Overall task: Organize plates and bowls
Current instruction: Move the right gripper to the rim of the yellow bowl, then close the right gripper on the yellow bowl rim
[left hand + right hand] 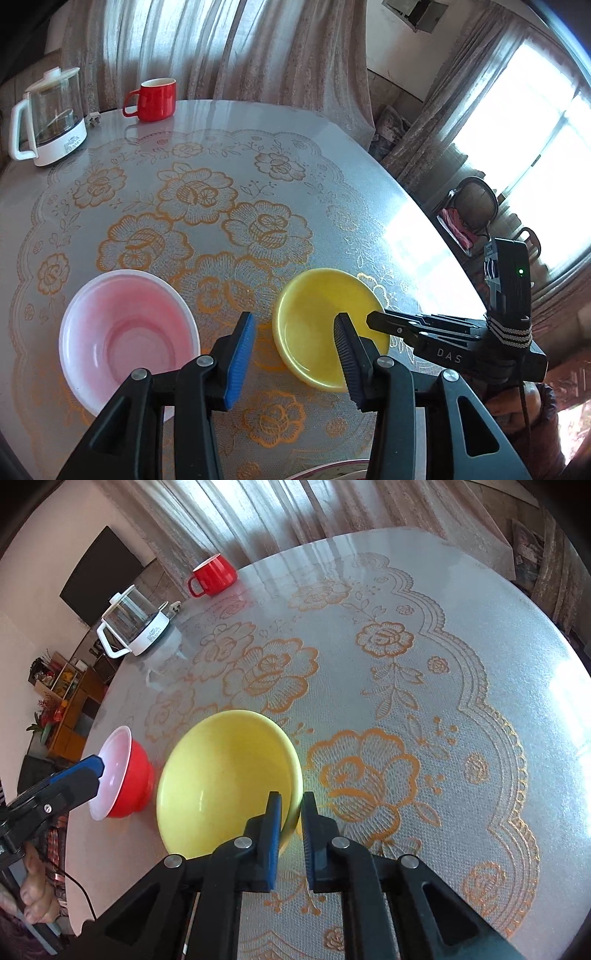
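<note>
While the left wrist view shows the two bowls standing apart on the table (pixel 332 155), we judge the task barely begun — nothing is stacked yet. Our left gripper (pixel 295 354) hangs wide open and empty, low over the cloth between the red bowl (pixel 129 332) and the yellow bowl (pixel 321 325). The red one shows a white rim and a pinkish-white inside. The right gripper (pixel 373 317) reaches the yellow bowl's right rim, though its grip is not clear from here. A patterned dish edge (pixel 332 470) peeps in at the bottom; we cannot tell what it is.

In the right wrist view, our right gripper (pixel 291 801) is nearly closed on the yellow bowl (pixel 221 775) — one finger inside the rim, one outside. The bowl looks tilted, glossy, plain and clean inside. The red bowl (pixel 136 775), red outside, stands just beside it with the left gripper (pixel 94 766) at its rim. A red mug (pixel 214 574) and a kettle (pixel 133 626) stand well apart. Left to do, in our judgement: nesting the bowls and dealing with any plates.
</note>
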`<state>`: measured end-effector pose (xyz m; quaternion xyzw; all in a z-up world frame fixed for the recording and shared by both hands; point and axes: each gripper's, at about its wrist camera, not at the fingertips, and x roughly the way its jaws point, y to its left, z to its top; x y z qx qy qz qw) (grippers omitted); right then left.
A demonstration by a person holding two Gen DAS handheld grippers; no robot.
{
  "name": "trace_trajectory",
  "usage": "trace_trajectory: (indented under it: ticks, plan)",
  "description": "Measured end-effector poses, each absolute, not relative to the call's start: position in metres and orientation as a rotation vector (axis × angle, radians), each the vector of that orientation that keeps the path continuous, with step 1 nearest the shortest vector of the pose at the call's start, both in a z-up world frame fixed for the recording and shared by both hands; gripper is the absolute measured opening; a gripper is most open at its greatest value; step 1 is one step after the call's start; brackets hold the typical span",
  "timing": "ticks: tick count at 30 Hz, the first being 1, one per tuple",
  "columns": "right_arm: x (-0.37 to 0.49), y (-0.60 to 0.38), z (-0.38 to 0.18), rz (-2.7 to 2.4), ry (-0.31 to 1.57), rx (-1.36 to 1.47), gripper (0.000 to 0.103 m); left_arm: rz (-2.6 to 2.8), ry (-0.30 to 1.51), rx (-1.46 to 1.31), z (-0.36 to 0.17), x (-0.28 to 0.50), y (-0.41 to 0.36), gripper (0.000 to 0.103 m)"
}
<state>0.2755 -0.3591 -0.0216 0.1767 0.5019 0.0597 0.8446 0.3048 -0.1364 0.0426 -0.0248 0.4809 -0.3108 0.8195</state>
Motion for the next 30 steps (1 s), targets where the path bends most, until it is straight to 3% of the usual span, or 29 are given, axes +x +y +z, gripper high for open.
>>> trace_trajectory:
  ticks: [5,9,13,21,24,30]
  plan:
    - [0.260,-0.365,-0.021,0.121,1.073,0.357,0.011,-0.713,1.083,-0.014,0.032,0.306,-0.157,0.047]
    - [0.253,-0.367,-0.021,0.131,1.060,0.377,0.024,-0.724,1.121,-0.007,0.022,0.308,-0.166,0.047]
    - [0.247,-0.371,-0.019,0.122,1.034,0.402,0.028,-0.700,1.164,-0.004,0.012,0.312,-0.170,0.050]
    - [0.245,-0.375,-0.022,0.116,1.003,0.467,0.028,-0.699,1.216,-0.025,-0.003,0.317,-0.179,0.047]
    - [0.246,-0.375,-0.027,0.097,1.005,0.463,0.024,-0.717,1.206,-0.015,-0.002,0.312,-0.179,0.030]
    - [0.244,-0.366,-0.030,0.095,1.013,0.426,0.018,-0.706,1.198,-0.013,-0.002,0.306,-0.175,0.029]
